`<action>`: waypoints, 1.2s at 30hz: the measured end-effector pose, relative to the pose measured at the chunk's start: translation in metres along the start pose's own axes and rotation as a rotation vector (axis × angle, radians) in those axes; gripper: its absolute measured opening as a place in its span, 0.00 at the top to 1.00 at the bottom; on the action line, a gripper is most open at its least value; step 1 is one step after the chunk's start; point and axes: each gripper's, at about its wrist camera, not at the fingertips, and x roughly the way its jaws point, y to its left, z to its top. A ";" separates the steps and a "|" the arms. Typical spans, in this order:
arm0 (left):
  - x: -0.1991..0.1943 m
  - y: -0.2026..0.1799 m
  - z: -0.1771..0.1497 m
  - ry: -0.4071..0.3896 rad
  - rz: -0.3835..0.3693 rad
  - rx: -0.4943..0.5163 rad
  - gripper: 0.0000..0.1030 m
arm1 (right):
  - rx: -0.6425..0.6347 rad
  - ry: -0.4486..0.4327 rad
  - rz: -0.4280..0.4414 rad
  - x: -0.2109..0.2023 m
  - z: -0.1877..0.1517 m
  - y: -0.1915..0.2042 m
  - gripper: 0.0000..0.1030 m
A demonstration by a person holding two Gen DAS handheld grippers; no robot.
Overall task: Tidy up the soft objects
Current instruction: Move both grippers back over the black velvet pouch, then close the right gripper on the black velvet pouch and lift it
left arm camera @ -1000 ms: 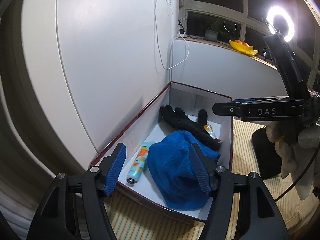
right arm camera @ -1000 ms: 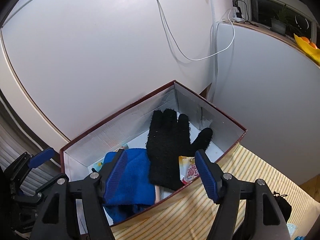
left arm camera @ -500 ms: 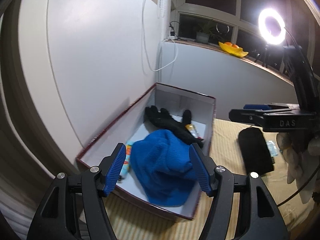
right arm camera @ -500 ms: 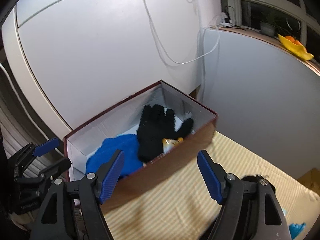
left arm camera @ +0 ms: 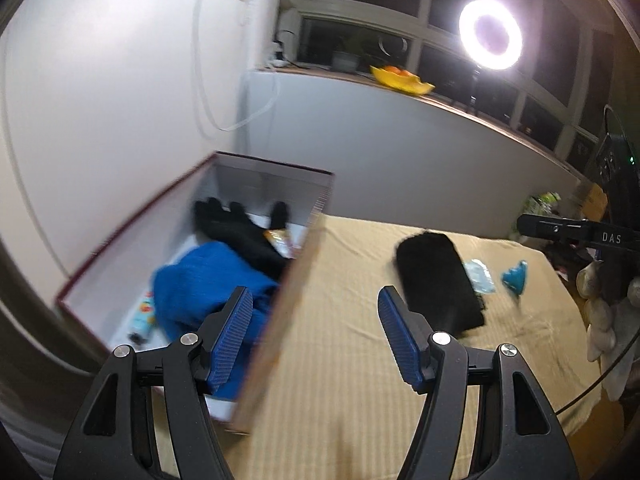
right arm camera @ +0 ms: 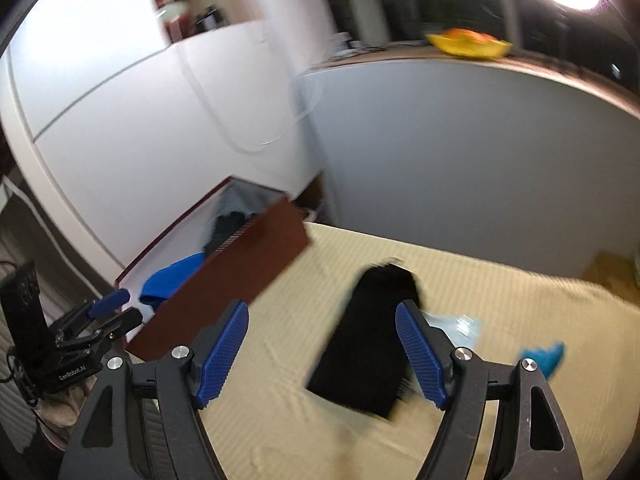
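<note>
nearest the lens, the left gripper (left arm camera: 316,336) has its jaws apart with nothing between them, above the striped yellow cloth (left arm camera: 344,380); the right gripper (right arm camera: 322,354) is likewise spread and empty, hanging over the black soft item (right arm camera: 368,340) lying flat on that cloth. beyond it lie a clear packet (left arm camera: 478,276) and a small blue piece (left arm camera: 516,278). farther left, the open box (left arm camera: 280,304) holds a blue cloth (left arm camera: 208,284) and black glove (left arm camera: 236,228)

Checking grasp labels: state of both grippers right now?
Left gripper: open, holding nothing.
Right gripper: open, holding nothing.
</note>
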 end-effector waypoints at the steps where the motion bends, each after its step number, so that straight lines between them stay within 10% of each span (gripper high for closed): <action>1: 0.004 -0.006 -0.001 0.009 -0.014 0.004 0.37 | 0.027 -0.005 -0.006 -0.005 -0.004 -0.011 0.29; 13: 0.055 -0.067 -0.015 0.144 -0.148 0.066 0.36 | 0.207 0.025 0.014 -0.025 -0.055 -0.083 0.29; 36: 0.138 -0.091 -0.026 0.364 -0.307 0.039 0.33 | 0.280 0.195 0.117 0.052 -0.067 -0.081 0.36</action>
